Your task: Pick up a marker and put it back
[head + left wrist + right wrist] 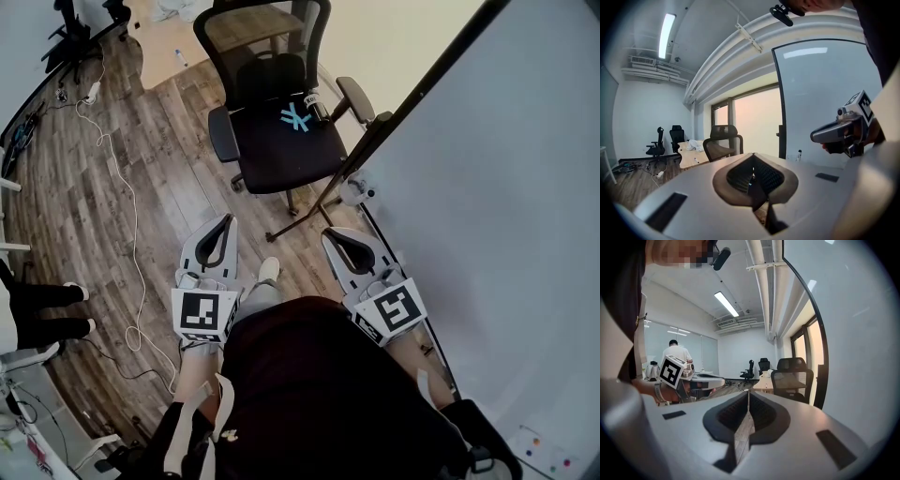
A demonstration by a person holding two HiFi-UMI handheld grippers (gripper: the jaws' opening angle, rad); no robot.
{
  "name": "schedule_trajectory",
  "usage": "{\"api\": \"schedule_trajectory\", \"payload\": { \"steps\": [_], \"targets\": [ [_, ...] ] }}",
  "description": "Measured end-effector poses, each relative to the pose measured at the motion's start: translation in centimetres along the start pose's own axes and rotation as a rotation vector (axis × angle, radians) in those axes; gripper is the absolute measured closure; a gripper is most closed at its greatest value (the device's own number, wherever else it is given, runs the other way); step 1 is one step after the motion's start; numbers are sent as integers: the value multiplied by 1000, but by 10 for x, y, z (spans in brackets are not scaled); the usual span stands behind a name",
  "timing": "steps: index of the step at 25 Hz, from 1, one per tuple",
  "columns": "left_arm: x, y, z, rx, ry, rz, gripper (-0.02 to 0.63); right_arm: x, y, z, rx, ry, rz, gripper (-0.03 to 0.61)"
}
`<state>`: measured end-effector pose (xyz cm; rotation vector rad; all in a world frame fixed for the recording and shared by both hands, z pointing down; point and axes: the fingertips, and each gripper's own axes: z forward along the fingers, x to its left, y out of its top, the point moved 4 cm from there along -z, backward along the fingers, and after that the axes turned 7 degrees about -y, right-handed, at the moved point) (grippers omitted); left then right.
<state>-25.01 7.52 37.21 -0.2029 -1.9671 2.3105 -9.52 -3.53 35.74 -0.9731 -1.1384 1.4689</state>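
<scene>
No marker shows plainly in any view. A small black and white object point(315, 108) lies on the seat of the black office chair point(281, 141); I cannot tell what it is. My left gripper point(225, 221) is held low in front of the body, jaws shut and empty, pointing toward the chair. My right gripper point(330, 233) is level with it beside the whiteboard point(497, 187), also shut with nothing in it. In the left gripper view the jaws point(752, 157) meet at the tip, and so do they in the right gripper view point(748, 393).
The whiteboard's black frame and stand foot point(349, 192) run just right of the right gripper. A white cable point(131, 234) trails over the wood floor at left. A person's legs point(42, 309) stand at far left. A desk point(691, 153) and more chairs are farther off.
</scene>
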Motion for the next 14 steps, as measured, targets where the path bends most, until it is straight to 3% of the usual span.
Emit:
{"api": "schedule_trajectory", "payload": {
  "steps": [14],
  "targets": [
    [-3, -1, 10, 6, -14, 2, 604, -8, -3, 3, 8, -5, 6, 557]
  ]
}}
